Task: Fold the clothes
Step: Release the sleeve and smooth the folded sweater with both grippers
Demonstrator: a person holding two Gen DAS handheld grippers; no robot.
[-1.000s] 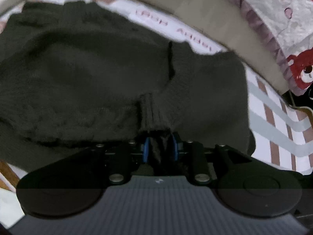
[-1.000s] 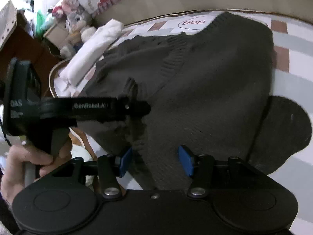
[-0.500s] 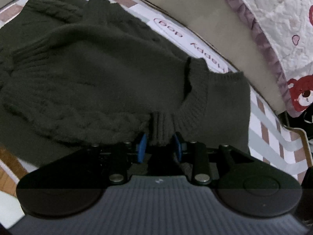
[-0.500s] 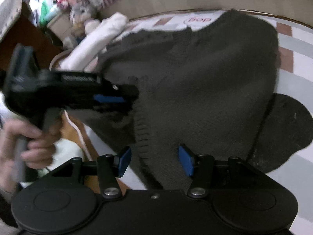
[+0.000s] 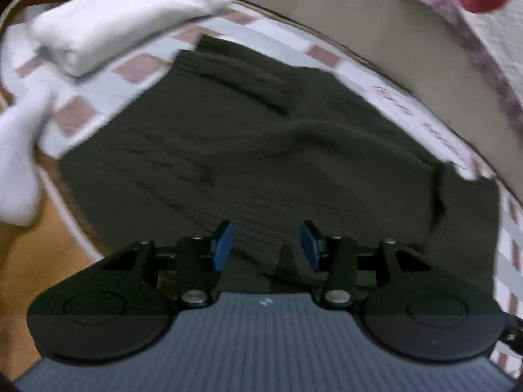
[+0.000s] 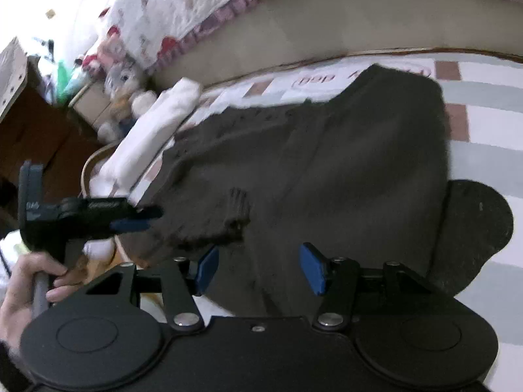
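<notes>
A: Dark knit, the sweater (image 6: 343, 163) lies spread on the checked cloth (image 5: 98, 75), a ribbed cuff (image 6: 238, 205) brought in over the body near the front edge.

B: And both tools are empty! Left gripper (image 5: 266, 245) has its pads wide apart over the hem, gripping nothing; right gripper (image 6: 260, 269) is spread too, hovering over the near edge.

A: So partly folded, I'd judge. It's no compact bundle like that white folded garment (image 5: 130, 16) beside it.

B: More folds needed to match, surely.
</notes>
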